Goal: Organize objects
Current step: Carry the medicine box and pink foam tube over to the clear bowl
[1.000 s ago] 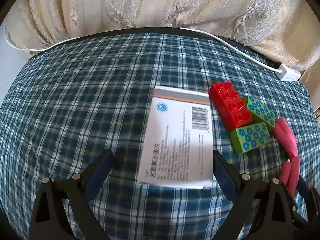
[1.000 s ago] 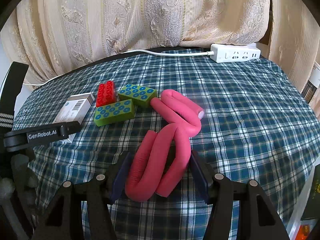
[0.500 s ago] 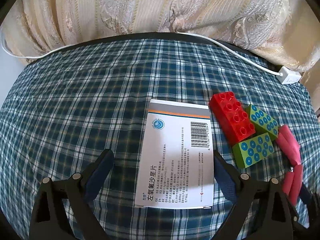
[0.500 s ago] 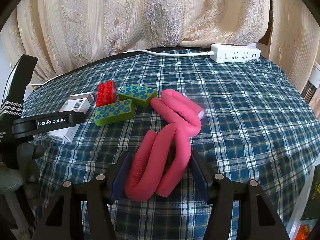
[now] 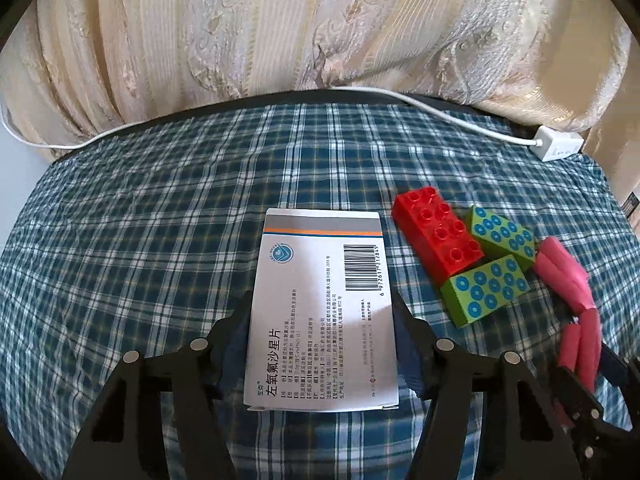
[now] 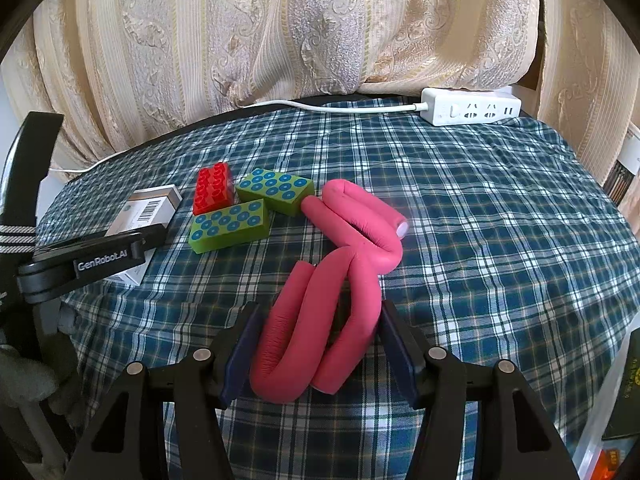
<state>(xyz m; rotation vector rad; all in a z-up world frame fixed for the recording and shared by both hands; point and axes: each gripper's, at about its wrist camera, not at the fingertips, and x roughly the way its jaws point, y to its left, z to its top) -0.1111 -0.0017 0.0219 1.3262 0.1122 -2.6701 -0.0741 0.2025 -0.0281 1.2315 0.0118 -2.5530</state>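
1. Left wrist view showed my left hand-held gripper (image 5: 322,344) clamped on the white medicine box (image 5: 323,312), fingers against its long sides, long axis pointing straight away from me on the plaid bench (image 5: 160,240).
2. Printed on it: a barcode, 6 972617 212845, and Chinese lettering.
3. Rightward lay the red brick (image 5: 438,238) and two green bricks (image 5: 486,288).
4. My right hand-held gripper (image 6: 318,346) flanked the pink foam roller (image 6: 320,320), apparently pinching its near bend. "GenRobot.AI" read on the left tool.
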